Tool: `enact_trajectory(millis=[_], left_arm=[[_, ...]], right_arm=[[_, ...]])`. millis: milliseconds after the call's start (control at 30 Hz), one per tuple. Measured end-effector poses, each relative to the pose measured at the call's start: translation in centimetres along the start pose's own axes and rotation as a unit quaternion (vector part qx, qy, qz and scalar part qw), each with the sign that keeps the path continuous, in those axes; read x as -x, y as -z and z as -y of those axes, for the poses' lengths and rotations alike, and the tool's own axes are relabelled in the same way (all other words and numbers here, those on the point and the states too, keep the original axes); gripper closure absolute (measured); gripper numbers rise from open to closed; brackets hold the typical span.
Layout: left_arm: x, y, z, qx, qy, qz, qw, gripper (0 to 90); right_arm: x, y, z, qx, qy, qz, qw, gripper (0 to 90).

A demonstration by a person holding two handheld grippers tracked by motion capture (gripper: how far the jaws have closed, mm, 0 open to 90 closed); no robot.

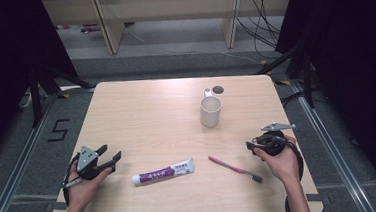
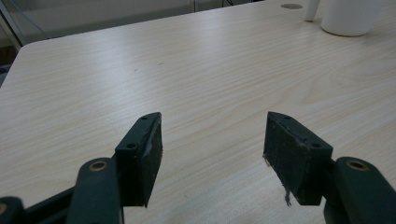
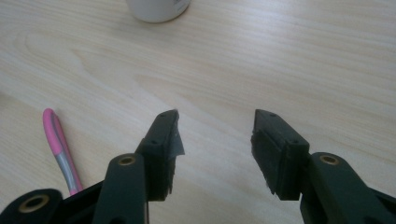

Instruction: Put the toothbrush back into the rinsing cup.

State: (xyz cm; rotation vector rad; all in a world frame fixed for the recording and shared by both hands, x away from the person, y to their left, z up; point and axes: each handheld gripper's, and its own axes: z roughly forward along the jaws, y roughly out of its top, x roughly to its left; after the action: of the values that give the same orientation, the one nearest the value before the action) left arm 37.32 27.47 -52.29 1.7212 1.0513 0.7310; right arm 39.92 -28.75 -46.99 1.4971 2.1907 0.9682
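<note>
A white cup (image 1: 211,111) stands upright at the back right of the wooden table (image 1: 146,109); its base also shows in the left gripper view (image 2: 350,18) and the right gripper view (image 3: 159,9). A white and purple toothpaste tube (image 1: 163,172) lies near the front middle. To its right lies a pink toothbrush (image 1: 235,169), whose handle appears in the right gripper view (image 3: 60,147). My left gripper (image 1: 109,156) rests at the front left, open and holding nothing (image 2: 212,140). My right gripper (image 1: 251,145) sits at the front right, beside the toothbrush, open with bare table between its jaws (image 3: 215,135).
A round hole (image 1: 218,90) and a small white item (image 1: 207,92) sit just behind the cup. The table's far edge meets grey floor with cables and desk legs beyond. Dark curtains flank both sides.
</note>
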Motion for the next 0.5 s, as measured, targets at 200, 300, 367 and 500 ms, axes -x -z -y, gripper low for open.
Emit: enact_trajectory(millis=[200, 300, 367, 500], left_arm=[[0.1, -0.2, 0.0, -0.006, -0.005, -0.001, 1.0, 37.0], [0.1, -0.2, 0.0, -0.005, 0.0, -0.002, 1.0, 37.0], [0.1, -0.2, 0.0, -0.006, -0.004, 0.0, 1.0, 37.1], [0.1, -0.1, 0.0, -0.004, -0.004, 0.003, 1.0, 37.1]], right_arm=[[0.9, 0.4, -0.2, -0.023, 0.033, -0.012, 0.9991, 47.2], [0.7, 0.8, -0.4, -0.04, 0.027, -0.016, 0.9987, 46.1], [0.8, 1.0, -0.6, -0.041, 0.054, -0.006, 0.9977, 46.2], [0.6, 1.8, -1.5, -0.093, 0.103, -0.027, 0.9899, 50.7]])
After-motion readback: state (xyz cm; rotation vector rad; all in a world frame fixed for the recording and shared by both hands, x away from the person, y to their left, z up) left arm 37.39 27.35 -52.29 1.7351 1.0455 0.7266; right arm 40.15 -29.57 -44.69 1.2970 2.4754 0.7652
